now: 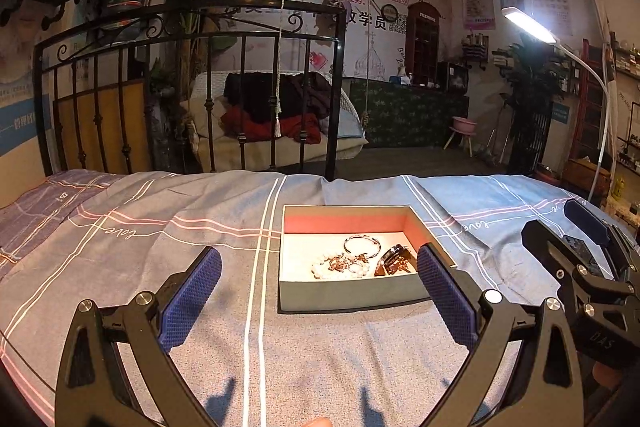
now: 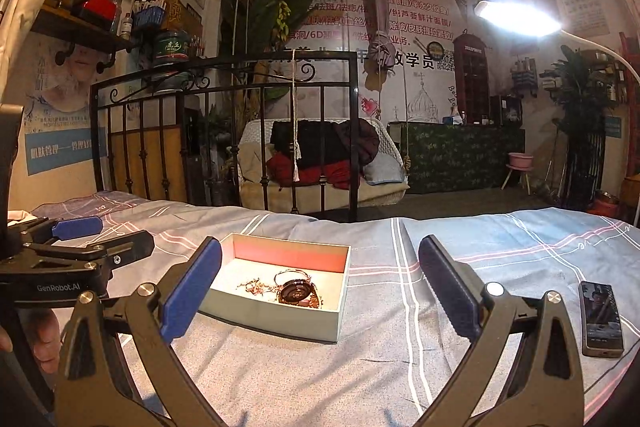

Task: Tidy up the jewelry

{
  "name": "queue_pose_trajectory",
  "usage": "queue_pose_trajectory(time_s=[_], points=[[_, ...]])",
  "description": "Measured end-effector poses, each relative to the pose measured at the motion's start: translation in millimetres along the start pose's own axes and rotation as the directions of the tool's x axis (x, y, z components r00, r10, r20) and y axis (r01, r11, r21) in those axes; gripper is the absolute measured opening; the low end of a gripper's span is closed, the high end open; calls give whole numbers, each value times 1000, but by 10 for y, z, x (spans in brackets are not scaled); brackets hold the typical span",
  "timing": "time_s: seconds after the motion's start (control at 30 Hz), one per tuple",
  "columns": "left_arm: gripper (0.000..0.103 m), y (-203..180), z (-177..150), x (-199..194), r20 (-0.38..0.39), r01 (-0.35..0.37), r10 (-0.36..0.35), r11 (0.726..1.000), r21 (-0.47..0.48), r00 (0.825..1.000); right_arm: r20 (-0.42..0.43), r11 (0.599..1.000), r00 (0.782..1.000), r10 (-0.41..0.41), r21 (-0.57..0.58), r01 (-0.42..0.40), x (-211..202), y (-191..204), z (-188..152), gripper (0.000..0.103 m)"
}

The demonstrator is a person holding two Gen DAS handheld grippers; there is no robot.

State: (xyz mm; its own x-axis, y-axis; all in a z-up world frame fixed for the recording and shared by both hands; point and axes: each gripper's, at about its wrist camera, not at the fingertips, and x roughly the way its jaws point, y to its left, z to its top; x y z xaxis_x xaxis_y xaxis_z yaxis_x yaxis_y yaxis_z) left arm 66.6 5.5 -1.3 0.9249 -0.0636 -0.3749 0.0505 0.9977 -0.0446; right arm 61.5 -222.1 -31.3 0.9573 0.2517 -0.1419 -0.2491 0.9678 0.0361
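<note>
The box [image 1: 352, 291] sits mid-bed [image 1: 160, 227], near the far edge, light and stiff; grip a wall. Inside, watch [image 2: 297, 291], bangle [image 1: 362, 246] and tangled chains [image 1: 340, 263] look small, slippery, snag-prone. Both the left gripper [image 1: 320, 295] and right gripper [image 2: 320, 291] hover low, spread wide, empty.

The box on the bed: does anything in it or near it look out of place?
In the box the jewelry lies heaped in one tangle, not sorted. A phone lies on the sheet to its right, unrelated to jewelry. Nothing looks spilled or damaged.
</note>
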Motion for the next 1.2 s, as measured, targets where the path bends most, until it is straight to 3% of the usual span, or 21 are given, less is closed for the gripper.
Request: queue_pose_trajectory(time_s=[0.23, 0.33, 0.8, 1.2], points=[[96, -22, 3, -30, 8, -6, 6, 1000, 9, 1000, 9, 1000, 1000, -4, 21, 4, -29, -29, 23, 97], [96, -65, -10, -111, 46, -38, 36, 999, 26, 998, 7, 1000, 1000, -2, 26, 2, -24, -27, 25, 97], [96, -43, -13, -162, 53, -89, 89, 996, 3, 995, -17, 999, 1000, 14, 35, -14, -13, -61, 14, 97], [96, -69, -2, -170, 57, -68, 67, 998, 12, 996, -23, 999, 1000, 17, 33, -17, -4, -66, -12, 97]])
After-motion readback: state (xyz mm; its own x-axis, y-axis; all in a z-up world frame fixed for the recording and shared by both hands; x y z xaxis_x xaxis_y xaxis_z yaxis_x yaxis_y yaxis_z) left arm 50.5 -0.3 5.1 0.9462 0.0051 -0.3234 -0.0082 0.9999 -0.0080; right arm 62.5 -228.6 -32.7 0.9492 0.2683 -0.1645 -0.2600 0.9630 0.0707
